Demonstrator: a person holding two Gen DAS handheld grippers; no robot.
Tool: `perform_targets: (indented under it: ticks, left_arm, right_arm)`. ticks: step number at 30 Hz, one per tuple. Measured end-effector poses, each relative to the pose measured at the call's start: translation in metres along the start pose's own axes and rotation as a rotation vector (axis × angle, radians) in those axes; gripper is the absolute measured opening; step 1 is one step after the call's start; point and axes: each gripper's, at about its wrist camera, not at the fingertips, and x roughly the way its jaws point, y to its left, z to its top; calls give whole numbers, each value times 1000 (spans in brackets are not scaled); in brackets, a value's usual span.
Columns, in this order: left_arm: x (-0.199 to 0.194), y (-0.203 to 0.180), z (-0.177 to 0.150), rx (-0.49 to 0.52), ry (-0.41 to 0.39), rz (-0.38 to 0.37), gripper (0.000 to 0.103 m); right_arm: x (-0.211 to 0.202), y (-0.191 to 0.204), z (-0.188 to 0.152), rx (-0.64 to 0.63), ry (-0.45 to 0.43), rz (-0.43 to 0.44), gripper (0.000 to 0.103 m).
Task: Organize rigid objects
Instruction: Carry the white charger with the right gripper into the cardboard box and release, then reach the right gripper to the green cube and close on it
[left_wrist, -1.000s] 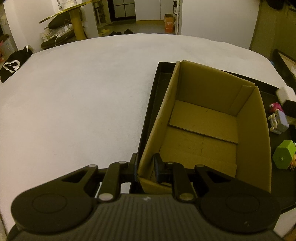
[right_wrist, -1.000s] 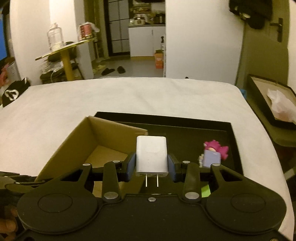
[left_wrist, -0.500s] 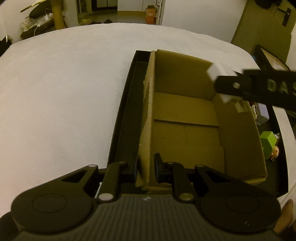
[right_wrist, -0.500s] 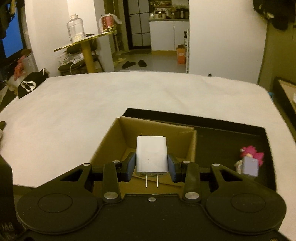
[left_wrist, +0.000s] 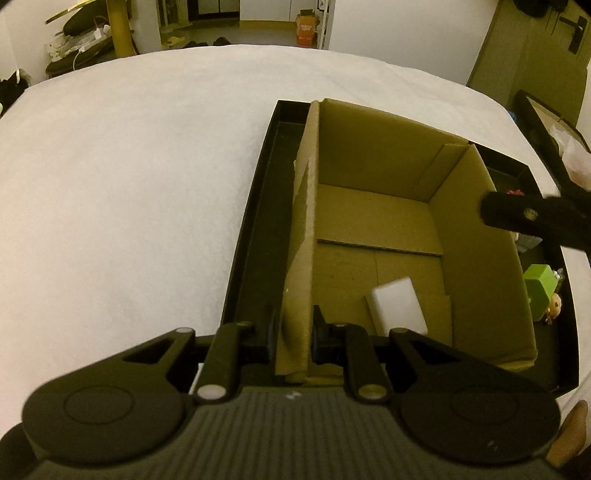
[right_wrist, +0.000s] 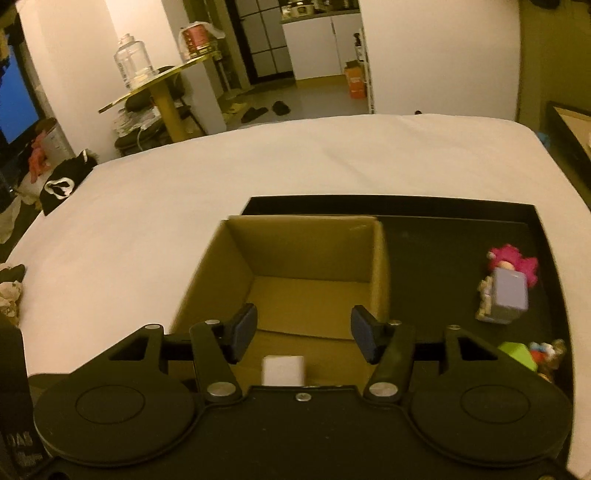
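An open cardboard box (left_wrist: 476, 236) (right_wrist: 295, 254) stands in a black tray (left_wrist: 255, 229) (right_wrist: 443, 236) on the white bed. A white charger plug (left_wrist: 397, 304) (right_wrist: 283, 370) lies on the box floor near its front. My left gripper (left_wrist: 293, 326) is shut on the box's left wall near the front corner. My right gripper (right_wrist: 302, 332) is open and empty above the box, with the plug below it; one of its fingers (left_wrist: 532, 218) shows over the box's right wall in the left wrist view.
In the tray right of the box lie a pink-haired block figure (right_wrist: 506, 291), a green block (left_wrist: 540, 286) (right_wrist: 517, 354) and a small figurine (left_wrist: 555, 306). Another black tray (left_wrist: 546, 122) stands off the bed at right. White bedding surrounds the tray.
My right gripper opened and let go of the white plug, which dropped into the box. Before that it moved left over the box. My left gripper kept its hold on the box wall.
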Motion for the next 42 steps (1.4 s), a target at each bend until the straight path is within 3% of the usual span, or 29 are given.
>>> perform_targets:
  ticks: [12, 16, 27, 35, 42]
  left_arm:
    - [-6, -11, 2, 33, -8, 57, 22]
    - [-7, -13, 2, 40, -15, 88, 39]
    - [-9, -26, 3, 107, -45, 180, 70]
    - [-8, -33, 4, 141, -47, 226, 73]
    - [-9, -34, 7, 135, -61, 259, 75]
  right_arm:
    - [-17, -40, -16, 55, -6, -100, 61]
    - [-17, -55, -23, 84, 1, -108, 61]
    - [-7, -100, -46, 226, 0, -171, 70]
    - [6, -126, -63, 352, 6, -180, 70]
    - [16, -151, -73, 514, -12, -122, 70]
